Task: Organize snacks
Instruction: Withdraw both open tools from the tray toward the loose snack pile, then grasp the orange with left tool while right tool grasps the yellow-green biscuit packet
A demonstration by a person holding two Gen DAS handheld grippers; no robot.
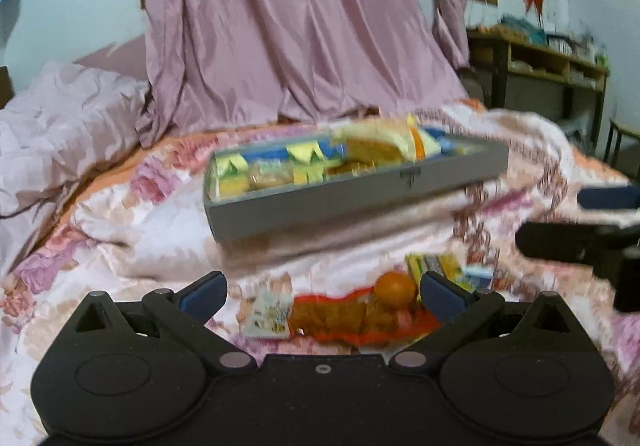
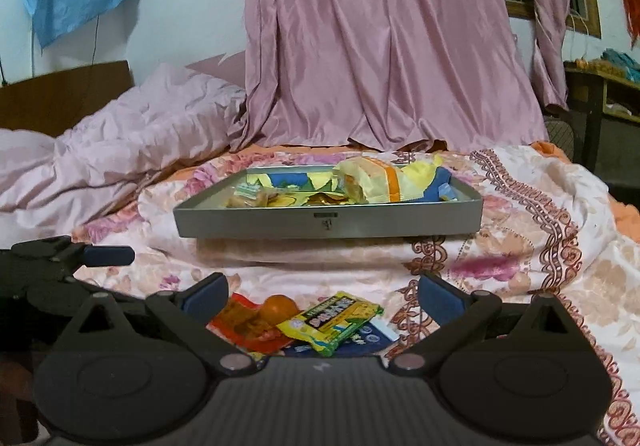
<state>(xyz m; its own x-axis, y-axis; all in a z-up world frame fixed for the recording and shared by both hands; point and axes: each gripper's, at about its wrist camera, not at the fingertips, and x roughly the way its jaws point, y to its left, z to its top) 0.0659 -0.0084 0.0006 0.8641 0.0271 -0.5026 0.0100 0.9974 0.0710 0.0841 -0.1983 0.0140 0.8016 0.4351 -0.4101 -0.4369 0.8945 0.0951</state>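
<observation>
- Your left gripper (image 1: 322, 292) and right gripper (image 2: 323, 294) both stand with jaws apart, holding nothing.
- Loose snacks lie just ahead on the floral bedspread (image 2: 540, 214): an orange (image 2: 280, 306), a red packet (image 2: 240, 326), a yellow-green packet (image 2: 332, 320).
- The grey tray (image 2: 328, 222) beyond already holds several packets; the left view is blurred, so counts are uncertain.
- Open bedspread flanks the tray; its front wall faces you.

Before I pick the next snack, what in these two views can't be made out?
- Loose pile, right wrist view: the yellow-green packet covers a blue packet, and the gripper body cuts off its near edge.
- Left wrist view: motion blur smears the grey tray and its snacks; no label is readable.
- Orange fruit: half hidden behind the red packet.
- Tray floor: hidden by the near wall.
</observation>
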